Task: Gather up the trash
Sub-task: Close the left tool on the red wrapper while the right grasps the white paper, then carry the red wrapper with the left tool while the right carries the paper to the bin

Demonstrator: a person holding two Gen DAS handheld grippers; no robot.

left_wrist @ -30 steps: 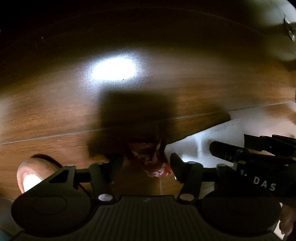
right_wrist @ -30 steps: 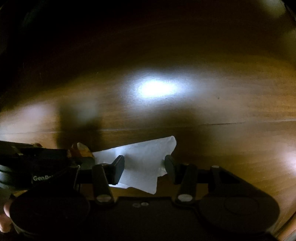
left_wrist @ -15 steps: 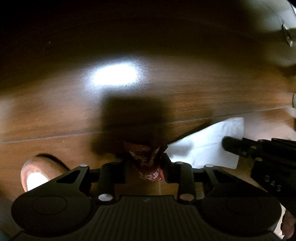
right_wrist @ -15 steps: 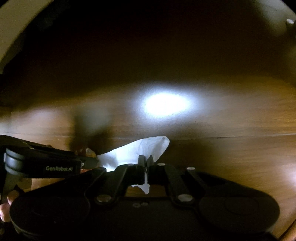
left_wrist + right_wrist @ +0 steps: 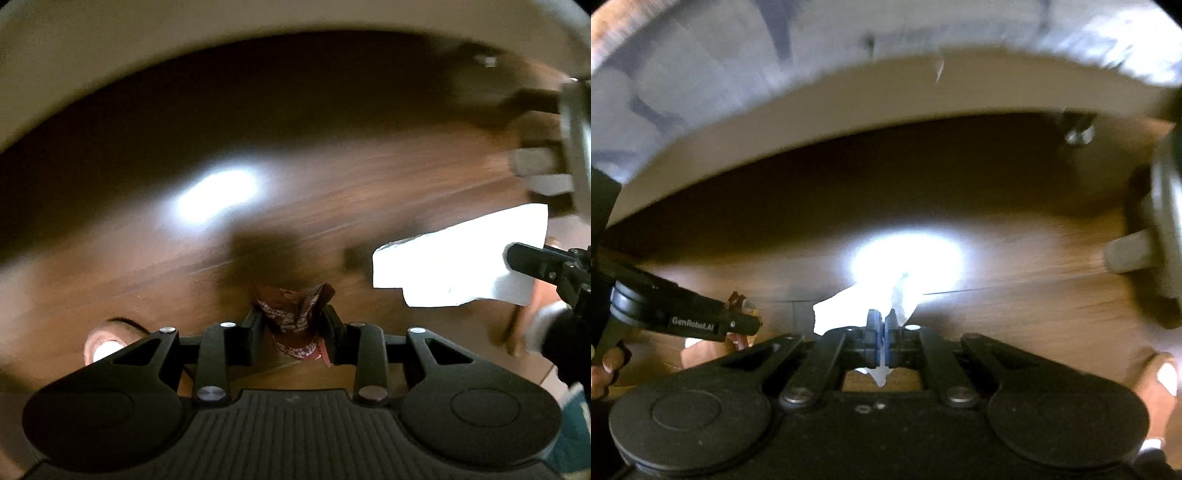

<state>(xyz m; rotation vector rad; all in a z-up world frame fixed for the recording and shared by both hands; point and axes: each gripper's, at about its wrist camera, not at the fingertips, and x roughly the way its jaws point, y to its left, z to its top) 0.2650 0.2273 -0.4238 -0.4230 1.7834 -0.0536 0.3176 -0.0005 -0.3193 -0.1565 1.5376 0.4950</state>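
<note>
My left gripper [image 5: 294,325] is shut on a crumpled red-brown snack wrapper [image 5: 293,317], held off the wooden floor [image 5: 147,258]. The wrapper sticks out above and below the pads. My right gripper [image 5: 882,341] is shut on a white paper tissue [image 5: 849,308], a thin fold of it pinched between the blue pads. In the left wrist view the tissue [image 5: 454,258] hangs at the right from the right gripper's finger [image 5: 532,258]. The left gripper [image 5: 746,325] with the wrapper [image 5: 738,301] shows at the left of the right wrist view.
A pale furniture edge [image 5: 849,107] curves over the dark floor at the top of both views. A grey metal chair base [image 5: 1160,236] stands at the right. A person's bare foot [image 5: 107,341] is at lower left, another foot [image 5: 1156,384] at lower right.
Both grippers closed, the left on the wrapper and the right on the tissue, then rose off the floor with them. The furniture edge came into view.
</note>
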